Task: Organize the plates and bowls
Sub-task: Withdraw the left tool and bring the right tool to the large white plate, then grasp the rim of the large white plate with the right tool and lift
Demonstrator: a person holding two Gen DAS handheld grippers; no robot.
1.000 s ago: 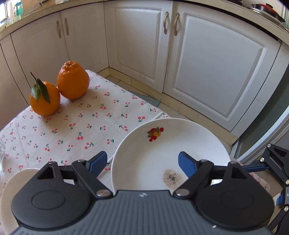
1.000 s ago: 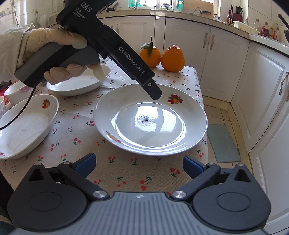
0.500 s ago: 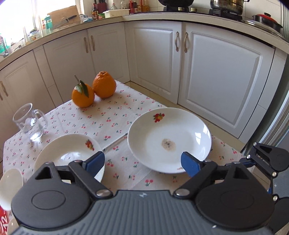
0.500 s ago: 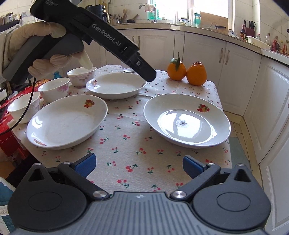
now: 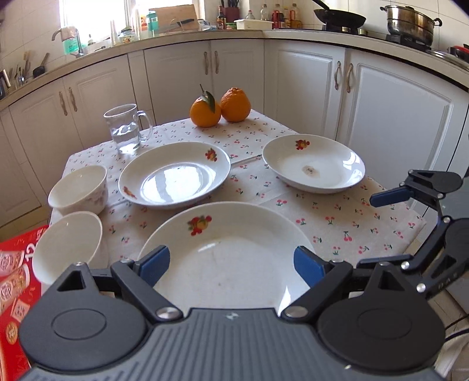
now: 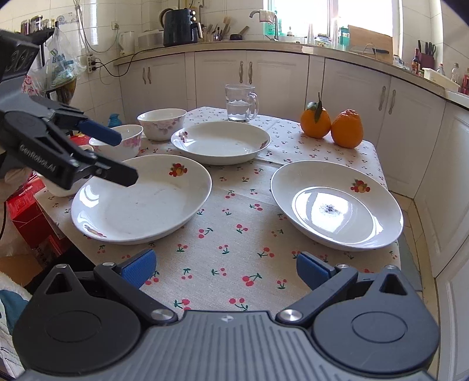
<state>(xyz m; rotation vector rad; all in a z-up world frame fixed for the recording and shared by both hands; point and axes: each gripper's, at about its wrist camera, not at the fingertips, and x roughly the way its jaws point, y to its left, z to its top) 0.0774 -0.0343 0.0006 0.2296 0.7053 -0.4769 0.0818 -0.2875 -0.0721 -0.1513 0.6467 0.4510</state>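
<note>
White plates [image 6: 140, 202], fruit motifs, one [image 6: 337, 205] with dark speck

Light: bright daylight pours through the window [image 6: 328, 26]
Glare: white patches gleam on the plates [image 5: 176, 178]
Edges: cabinets [image 5: 395, 117] bow, corners go black
Focus: sharp throughout

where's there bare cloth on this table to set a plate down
Bare cloth lies along the near edge, between the left plate and the stained plate, and behind it before the oranges. The bowls crowd the far left corner.
</note>
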